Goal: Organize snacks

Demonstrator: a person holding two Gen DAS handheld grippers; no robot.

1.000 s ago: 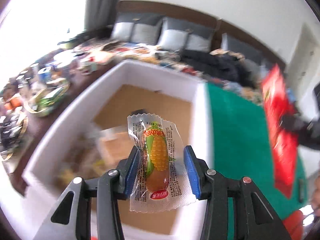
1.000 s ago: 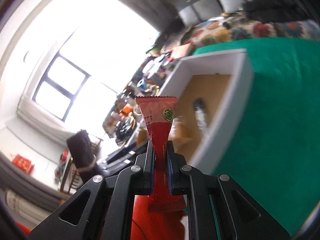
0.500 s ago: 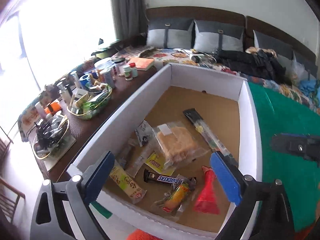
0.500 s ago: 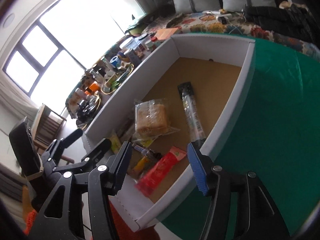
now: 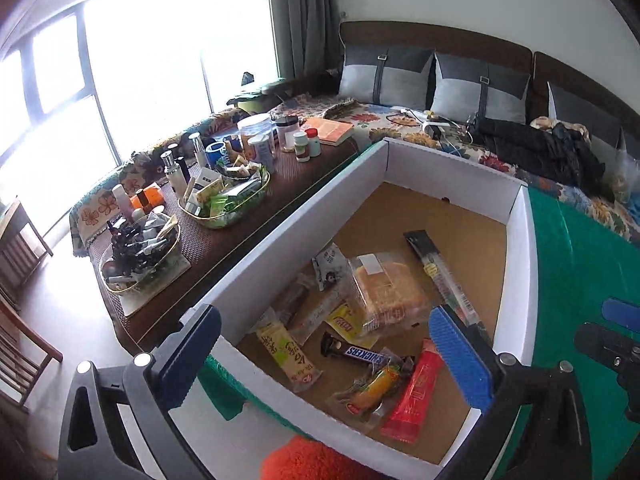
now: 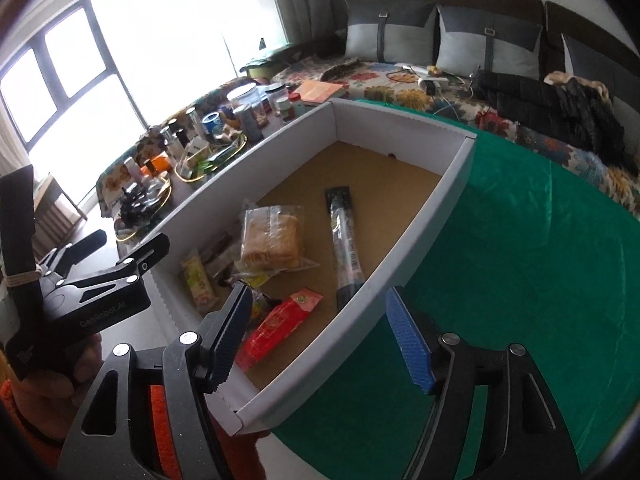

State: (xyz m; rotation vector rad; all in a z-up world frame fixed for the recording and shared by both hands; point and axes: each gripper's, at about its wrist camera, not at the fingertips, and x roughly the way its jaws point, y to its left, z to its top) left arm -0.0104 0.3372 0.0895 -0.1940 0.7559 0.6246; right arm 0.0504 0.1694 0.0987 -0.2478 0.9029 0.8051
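While the near corner of the white box [image 5: 516, 240] is cut off behind the left gripper [image 5: 332, 356], several wrappers at its near end overlap and their print is hard to read. Both grippers stand apart with nothing between the pads, their jaws opening; the right gripper [image 6: 320, 332] hangs over the box's near wall. Inside lie a corn snack [image 5: 372, 392], a red packet [image 5: 416, 396], a chocolate bar [image 5: 360, 354], a bread pack [image 5: 388, 288] and a long dark stick pack [image 5: 444, 276].
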